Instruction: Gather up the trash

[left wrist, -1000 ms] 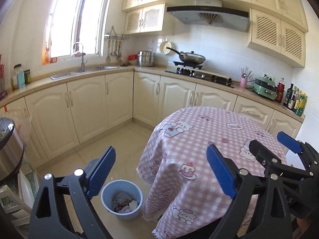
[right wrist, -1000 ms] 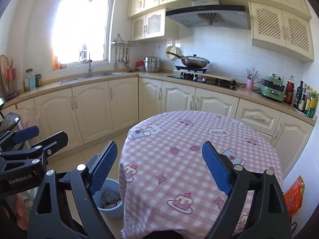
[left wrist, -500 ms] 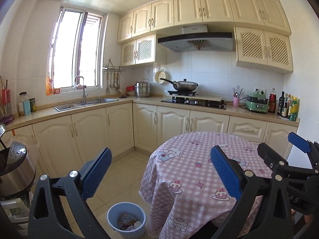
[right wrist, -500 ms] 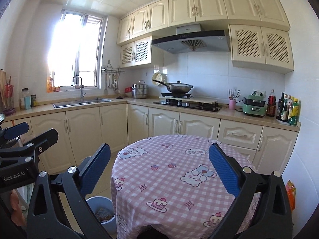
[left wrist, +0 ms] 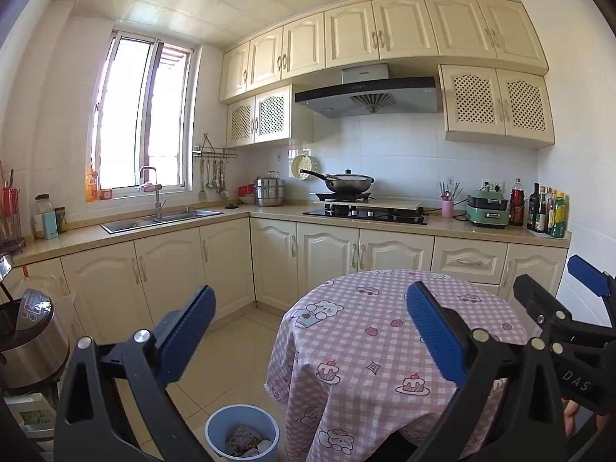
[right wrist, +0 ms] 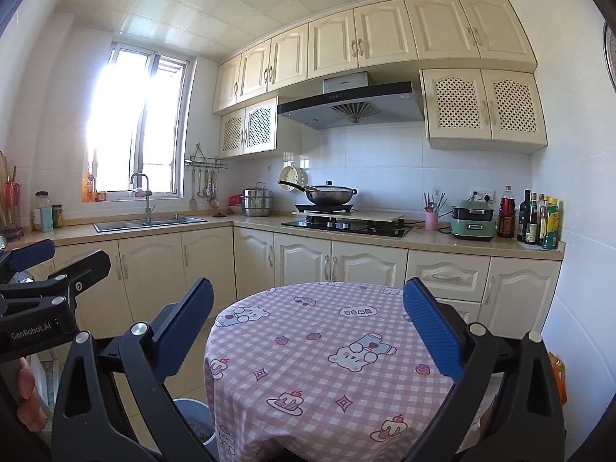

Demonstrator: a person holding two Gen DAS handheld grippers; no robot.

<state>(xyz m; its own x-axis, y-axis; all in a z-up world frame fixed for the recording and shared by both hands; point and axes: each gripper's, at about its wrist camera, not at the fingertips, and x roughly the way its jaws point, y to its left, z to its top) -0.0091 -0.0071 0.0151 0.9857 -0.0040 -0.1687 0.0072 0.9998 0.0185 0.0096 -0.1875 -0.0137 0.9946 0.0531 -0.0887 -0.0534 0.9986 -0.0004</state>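
Both claws have lifted and pulled back, jaws wide, empty: left claw [left wrist: 310,340], right claw [right wrist: 308,337], above round pink-checked desk [right wrist: 327,365]; blue plastic trash bucket [left wrist: 241,421] holds wrappers.

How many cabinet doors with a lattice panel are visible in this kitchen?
4. Two lattice doors hang side by side, left of the range hood. Two more hang to its right. None seems hidden, but the views cut off the room's sides.

Both grippers — left gripper [left wrist: 310,331], right gripper [right wrist: 308,325] — have lifted back, fingers spread wider.
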